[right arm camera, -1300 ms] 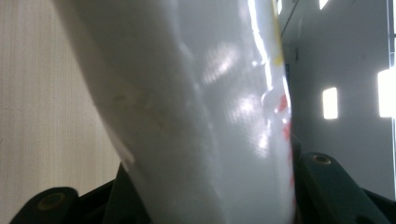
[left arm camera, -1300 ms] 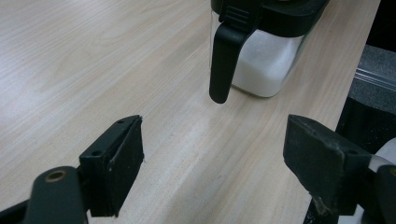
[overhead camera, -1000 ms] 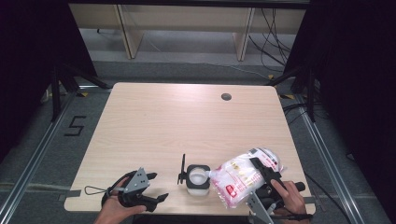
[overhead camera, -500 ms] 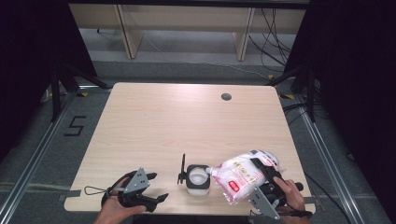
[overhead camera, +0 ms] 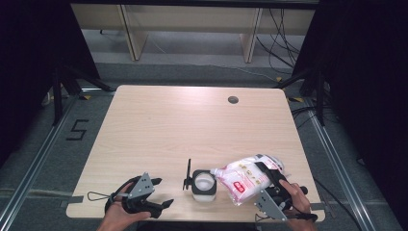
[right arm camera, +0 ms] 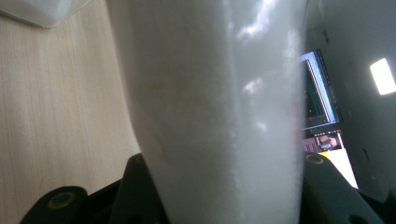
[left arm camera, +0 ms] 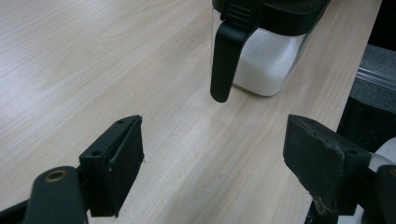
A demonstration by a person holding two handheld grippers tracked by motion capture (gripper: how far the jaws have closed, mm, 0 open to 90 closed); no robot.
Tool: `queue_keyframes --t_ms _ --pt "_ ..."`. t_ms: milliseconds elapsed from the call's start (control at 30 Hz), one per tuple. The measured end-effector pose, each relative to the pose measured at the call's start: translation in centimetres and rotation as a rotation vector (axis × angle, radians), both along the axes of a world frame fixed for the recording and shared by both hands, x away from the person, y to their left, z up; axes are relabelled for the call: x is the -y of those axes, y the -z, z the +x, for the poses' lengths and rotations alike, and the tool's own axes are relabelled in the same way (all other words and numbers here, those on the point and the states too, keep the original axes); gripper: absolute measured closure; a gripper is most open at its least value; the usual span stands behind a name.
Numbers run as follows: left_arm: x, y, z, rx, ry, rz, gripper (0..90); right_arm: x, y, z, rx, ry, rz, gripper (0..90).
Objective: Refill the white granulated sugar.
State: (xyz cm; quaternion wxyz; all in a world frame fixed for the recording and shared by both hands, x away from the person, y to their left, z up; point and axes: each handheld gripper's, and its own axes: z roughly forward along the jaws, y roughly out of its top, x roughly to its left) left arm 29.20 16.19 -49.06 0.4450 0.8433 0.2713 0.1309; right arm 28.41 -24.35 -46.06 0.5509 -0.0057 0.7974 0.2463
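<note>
The right tool (overhead camera: 267, 179) is clamped around a white refill bag (overhead camera: 246, 177) with red print. Compared with a second ago, the bag has tipped lower, and its spout now sits at the rim of the open jar (overhead camera: 204, 185); the jaws have just been closing on the bag. The jar, half full of white grains, stands near the counter's (overhead camera: 192, 125) front edge. The left tool (overhead camera: 153, 206) rests released beside it, unchanged. The bag's writing is too small to read. A "5" (overhead camera: 77, 130) is marked on the floor.
</note>
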Motion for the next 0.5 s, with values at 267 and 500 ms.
queue_keyframes --t_ms 267,500 --pt "-0.1 -0.1 0.0 -0.001 0.002 0.006 19.7 0.2 -0.2 0.6 -0.053 0.002 0.081 61.4" --pt "-0.2 -0.4 0.0 -0.005 0.002 0.005 19.6 -0.2 0.5 2.5 -0.142 -0.014 0.172 62.5"
